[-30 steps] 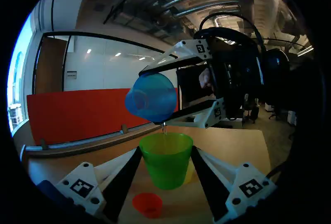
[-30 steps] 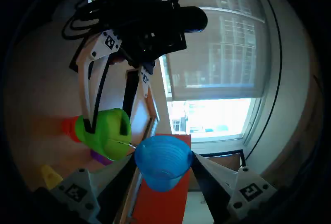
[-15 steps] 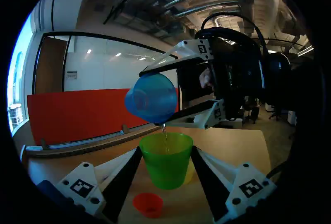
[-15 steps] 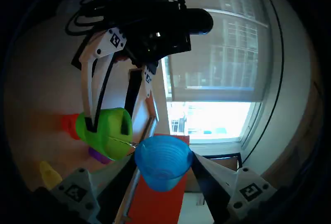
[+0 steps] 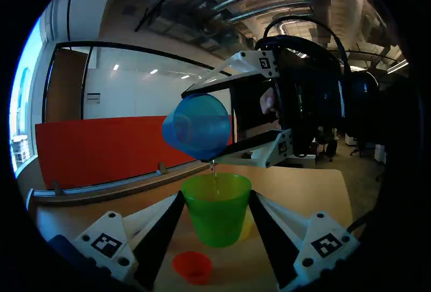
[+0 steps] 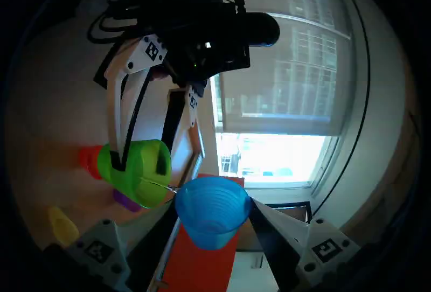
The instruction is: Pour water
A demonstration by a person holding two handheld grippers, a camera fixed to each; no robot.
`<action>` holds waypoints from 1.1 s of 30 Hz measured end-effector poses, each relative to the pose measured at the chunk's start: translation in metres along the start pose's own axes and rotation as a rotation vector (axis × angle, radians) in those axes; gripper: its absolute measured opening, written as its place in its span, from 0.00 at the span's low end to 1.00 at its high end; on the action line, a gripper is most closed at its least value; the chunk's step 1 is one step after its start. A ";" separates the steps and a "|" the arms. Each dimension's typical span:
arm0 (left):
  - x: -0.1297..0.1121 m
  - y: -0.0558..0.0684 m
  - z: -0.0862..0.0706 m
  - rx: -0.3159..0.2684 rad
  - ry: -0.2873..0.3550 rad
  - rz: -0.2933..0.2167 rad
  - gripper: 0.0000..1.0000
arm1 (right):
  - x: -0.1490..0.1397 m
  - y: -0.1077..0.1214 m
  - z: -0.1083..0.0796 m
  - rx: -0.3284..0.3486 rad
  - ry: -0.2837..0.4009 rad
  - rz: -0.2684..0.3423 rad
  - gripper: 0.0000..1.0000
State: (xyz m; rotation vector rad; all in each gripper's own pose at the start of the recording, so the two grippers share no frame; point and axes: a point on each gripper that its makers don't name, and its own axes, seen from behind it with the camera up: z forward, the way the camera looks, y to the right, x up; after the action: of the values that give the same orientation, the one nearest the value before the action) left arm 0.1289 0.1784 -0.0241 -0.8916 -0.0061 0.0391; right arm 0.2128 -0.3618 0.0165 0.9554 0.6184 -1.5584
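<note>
Left gripper view: my left tool [image 5: 215, 199] is clamped on the green cup [image 5: 216, 217], held upright over the bench [image 5: 307, 187]. The blue cup [image 5: 196, 126] tips just above it, a thin stream falling in. Right gripper view: my right tool [image 6: 213, 208] grips the blue cup. Pouring is under way; next, I judge, tip further, then level.

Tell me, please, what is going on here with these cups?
A person works two handheld grippers. The right gripper clamps a blue cup, tipped so a thin stream of water runs into the green cup held upright in the left gripper. A small red cup sits on the table nearby.
</note>
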 end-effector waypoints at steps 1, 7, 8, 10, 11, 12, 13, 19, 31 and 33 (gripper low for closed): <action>0.000 0.000 0.000 0.001 0.000 0.000 0.86 | 0.000 0.000 0.000 0.000 0.000 -0.002 0.92; 0.000 -0.001 0.000 0.002 0.001 0.000 0.86 | -0.002 0.000 0.001 0.001 -0.001 -0.014 0.92; 0.000 -0.001 0.000 0.002 0.001 0.000 0.86 | -0.002 -0.001 0.002 0.002 -0.001 -0.017 0.92; 0.000 -0.001 0.000 0.002 0.002 0.001 0.86 | -0.002 -0.001 0.002 0.002 -0.002 -0.022 0.93; 0.000 -0.001 0.000 0.002 0.002 0.001 0.86 | -0.002 -0.001 0.002 0.002 -0.002 -0.024 0.93; 0.000 -0.001 0.000 0.002 0.002 0.002 0.86 | -0.002 -0.001 0.002 0.002 -0.002 -0.026 0.93; 0.000 0.000 0.000 0.002 0.002 0.002 0.86 | -0.003 -0.001 0.002 0.001 -0.002 -0.026 0.92; 0.000 0.001 0.000 -0.002 0.002 0.004 0.86 | -0.003 0.000 0.003 -0.002 -0.002 -0.030 0.92; 0.001 0.001 -0.001 -0.002 0.003 0.007 0.86 | -0.003 0.000 0.002 -0.003 -0.001 -0.040 0.92; 0.002 0.001 -0.001 -0.002 0.004 0.007 0.86 | -0.003 0.000 0.002 -0.003 -0.001 -0.042 0.92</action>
State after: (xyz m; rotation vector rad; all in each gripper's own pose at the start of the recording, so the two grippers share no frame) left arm 0.1310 0.1782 -0.0251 -0.8935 0.0005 0.0441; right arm 0.2127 -0.3621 0.0204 0.9451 0.6437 -1.5950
